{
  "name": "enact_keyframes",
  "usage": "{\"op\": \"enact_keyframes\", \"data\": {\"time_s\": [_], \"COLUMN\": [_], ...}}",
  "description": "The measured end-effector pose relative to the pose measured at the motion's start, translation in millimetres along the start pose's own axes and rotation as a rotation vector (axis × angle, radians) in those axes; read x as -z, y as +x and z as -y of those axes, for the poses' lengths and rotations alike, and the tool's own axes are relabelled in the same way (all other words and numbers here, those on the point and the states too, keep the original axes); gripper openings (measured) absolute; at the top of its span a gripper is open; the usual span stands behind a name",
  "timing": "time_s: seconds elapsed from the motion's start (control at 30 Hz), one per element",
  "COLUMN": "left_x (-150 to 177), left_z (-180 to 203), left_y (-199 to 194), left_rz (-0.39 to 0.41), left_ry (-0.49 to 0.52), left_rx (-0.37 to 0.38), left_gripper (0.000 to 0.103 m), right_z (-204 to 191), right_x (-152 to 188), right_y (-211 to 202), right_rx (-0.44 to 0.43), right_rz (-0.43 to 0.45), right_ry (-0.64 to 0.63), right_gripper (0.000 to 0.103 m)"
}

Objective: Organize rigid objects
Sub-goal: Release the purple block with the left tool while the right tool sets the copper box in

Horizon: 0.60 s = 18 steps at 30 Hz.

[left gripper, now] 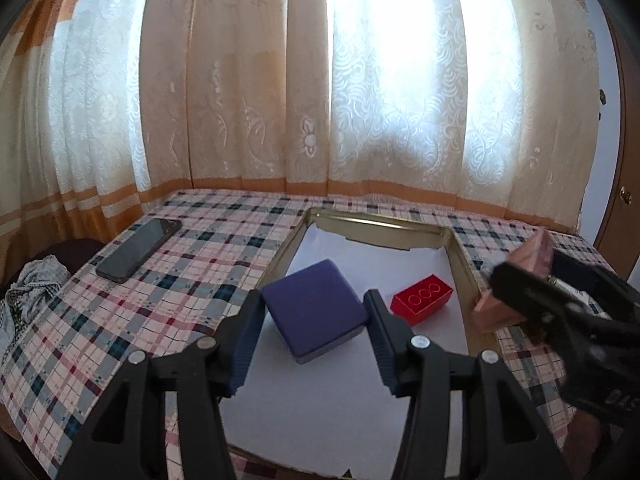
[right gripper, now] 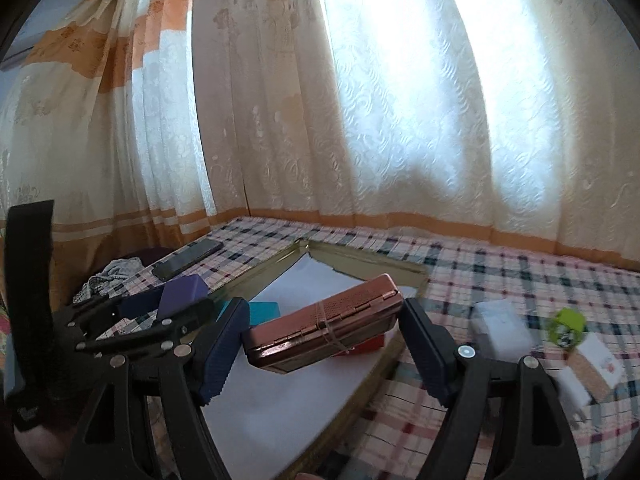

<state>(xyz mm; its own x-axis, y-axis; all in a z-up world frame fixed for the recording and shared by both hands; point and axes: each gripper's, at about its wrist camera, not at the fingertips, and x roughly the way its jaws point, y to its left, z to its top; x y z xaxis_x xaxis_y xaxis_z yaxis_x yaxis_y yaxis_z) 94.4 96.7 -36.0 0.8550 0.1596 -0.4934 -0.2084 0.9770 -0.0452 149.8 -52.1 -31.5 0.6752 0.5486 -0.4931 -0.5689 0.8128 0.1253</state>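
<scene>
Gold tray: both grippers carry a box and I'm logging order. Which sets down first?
Likely the left gripper: its purple box hangs over the gold tray, while the right's copper case straddles the rim.

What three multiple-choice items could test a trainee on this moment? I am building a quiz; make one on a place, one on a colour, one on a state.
1. Where does the red box lie?
A. Inside the gold-rimmed tray, on its white liner
B. On the phone
C. On the plaid cloth outside the tray

2. What colour is the box between the left tool's fingers?
A. Green
B. Purple
C. White

3. How is the copper case at this moment?
A. Lying flat on the plaid cloth
B. Standing open in the tray
C. Held closed and tilted in the right tool, above the tray

Answers: 1 A, the left wrist view shows it on the white liner inside the rim. 2 B, its top is plainly purple. 3 C, both pads press its ends, and one end sits higher.
</scene>
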Motion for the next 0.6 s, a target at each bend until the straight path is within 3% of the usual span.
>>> {"op": "enact_keyframes", "data": {"time_s": [0.33, 0.6], "left_x": [-0.5, 0.8], "left_z": [-3.4, -1.8], "left_y": [26.4, 32.4], "left_rz": [-0.079, -0.099], "left_ry": [0.011, 0.023], "left_rx": [-0.016, -0.037], "left_gripper": [0.051, 0.052], "right_z": [4.1, 12.0], "right_x": [2.7, 4.3], "right_y": [48.7, 61.0], "right_rx": [-0.033, -0.09], "right_rz": [-0.105, -0.14], "right_ry": [0.04, 0.085], "right_gripper": [0.079, 0.079]}}
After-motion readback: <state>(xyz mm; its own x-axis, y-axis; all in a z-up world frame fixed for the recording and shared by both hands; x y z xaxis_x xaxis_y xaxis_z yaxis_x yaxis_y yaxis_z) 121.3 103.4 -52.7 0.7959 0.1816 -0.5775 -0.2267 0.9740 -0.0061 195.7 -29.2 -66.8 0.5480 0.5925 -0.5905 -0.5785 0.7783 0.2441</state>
